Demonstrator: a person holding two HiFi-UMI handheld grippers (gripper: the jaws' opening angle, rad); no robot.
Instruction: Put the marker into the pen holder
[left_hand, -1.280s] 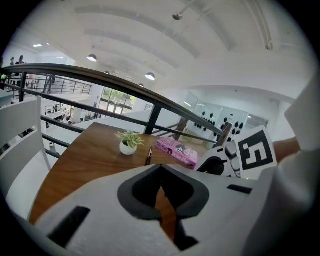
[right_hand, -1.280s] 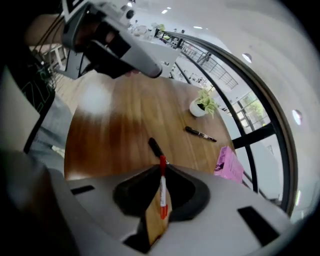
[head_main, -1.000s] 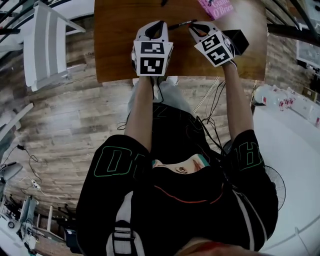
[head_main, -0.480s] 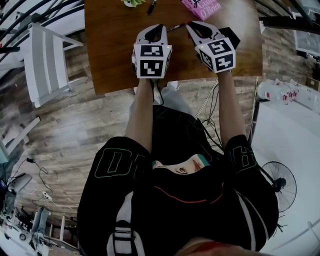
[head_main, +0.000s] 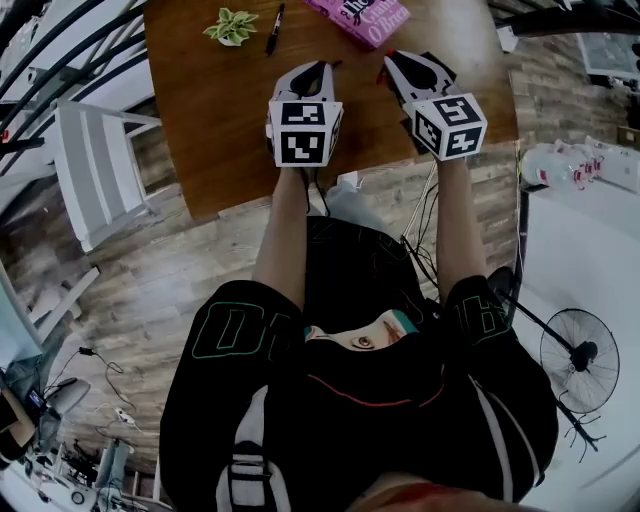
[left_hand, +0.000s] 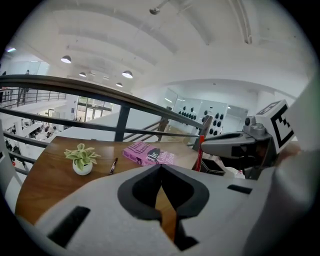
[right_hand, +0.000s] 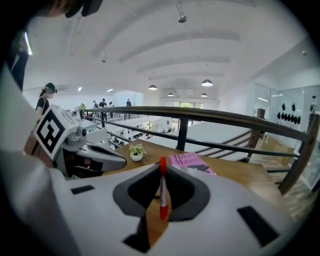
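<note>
A red marker (right_hand: 162, 192) stands upright between the jaws of my right gripper (right_hand: 162, 169), which is shut on it. In the left gripper view the same marker (left_hand: 200, 156) hangs from the right gripper (left_hand: 204, 145) just above a black pen holder (left_hand: 218, 167). My left gripper (left_hand: 160, 166) is shut with nothing in it. In the head view both grippers hover over the near half of the wooden table (head_main: 200, 120), the left gripper (head_main: 318, 66) beside the right gripper (head_main: 390, 58). The pen holder is hidden under the right gripper there.
A small potted plant (head_main: 232, 25), a black marker (head_main: 275, 28) and a pink book (head_main: 362, 15) lie at the table's far side. A white chair (head_main: 95, 170) stands left of the table, a fan (head_main: 580, 355) on the floor at right. A railing (right_hand: 200, 116) runs beyond the table.
The marker lay level between the two grippers a second ago; now it stands upright in the right gripper. The head view has tilted, so the plant and black marker have come into sight.
</note>
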